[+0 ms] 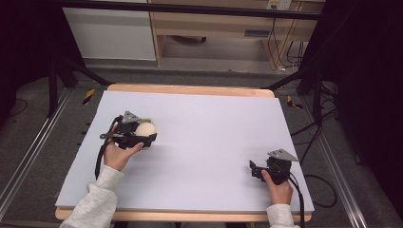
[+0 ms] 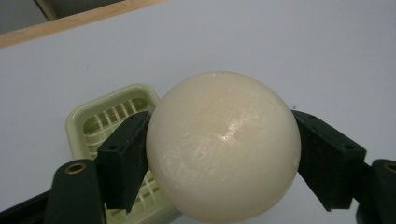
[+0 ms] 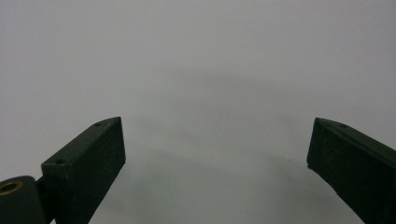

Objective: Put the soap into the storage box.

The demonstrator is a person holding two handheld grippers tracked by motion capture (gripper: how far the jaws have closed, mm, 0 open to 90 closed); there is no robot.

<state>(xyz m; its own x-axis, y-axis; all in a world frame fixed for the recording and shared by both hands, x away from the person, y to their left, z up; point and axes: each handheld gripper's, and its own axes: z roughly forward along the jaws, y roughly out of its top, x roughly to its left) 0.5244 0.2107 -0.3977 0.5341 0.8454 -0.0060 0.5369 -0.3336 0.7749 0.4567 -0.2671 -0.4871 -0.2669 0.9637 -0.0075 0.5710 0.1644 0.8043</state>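
Holding the cream ball [image 2: 223, 147] between its jaws, your left gripper [image 1: 135, 134] is over the pale green basket [image 2: 100, 119], while your right gripper [image 3: 215, 163] rests wide open on the table [image 1: 209, 128].

One cream ball [image 2: 223, 147] is here, and one pale green slotted tray [image 2: 100, 116]. There are two black grippers, the left gripper [image 1: 140, 133] and the right gripper [image 1: 259, 170], held by two hands, all on one white table [image 1: 209, 142].
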